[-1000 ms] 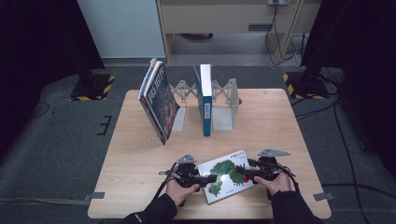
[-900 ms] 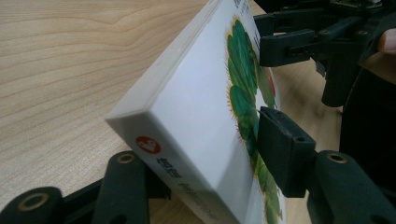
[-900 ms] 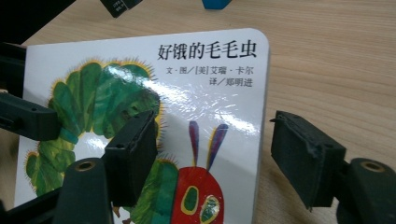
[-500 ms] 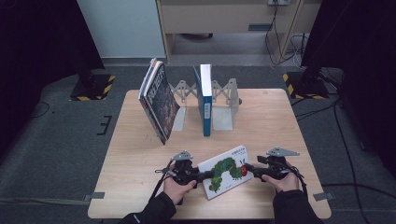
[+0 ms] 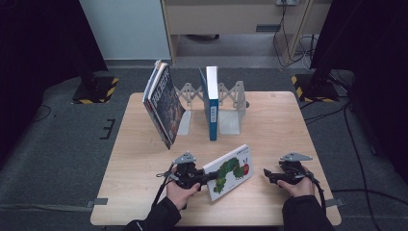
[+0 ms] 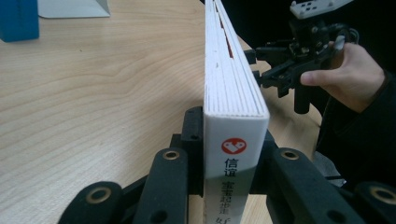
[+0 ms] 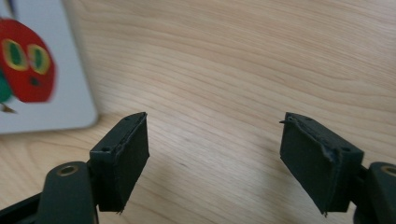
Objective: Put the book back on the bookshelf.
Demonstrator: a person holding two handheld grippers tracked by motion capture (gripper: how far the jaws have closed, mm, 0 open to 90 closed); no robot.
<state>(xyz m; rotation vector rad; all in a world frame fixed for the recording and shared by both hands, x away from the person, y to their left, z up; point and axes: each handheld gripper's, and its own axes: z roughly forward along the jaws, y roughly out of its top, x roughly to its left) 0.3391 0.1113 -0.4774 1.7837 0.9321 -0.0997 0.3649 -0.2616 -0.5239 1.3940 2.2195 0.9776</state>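
The left gripper [image 5: 208, 177], its jaws just closed on the spine end of the caterpillar book [image 5: 231, 169], tilts it up off the table [image 5: 144, 192]'s near edge. Keeping it clamped square suits shelving beside the blue book [image 5: 211, 103]. The spine [image 6: 232, 172] reads "信谊". The right gripper [image 5: 267, 174], jaws just widened, stands apart, empty.

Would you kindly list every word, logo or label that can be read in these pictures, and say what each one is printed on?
"信谊": on the white spine of the caterpillar book, under a red round logo with a white heart shape, in the left gripper view.
Further characters lower on that spine: cut off by the picture's edge, not readable.
Cover of the dark leaning book: lettering too small and blurred to read.
Spine of the blue upright book: print too small to read.
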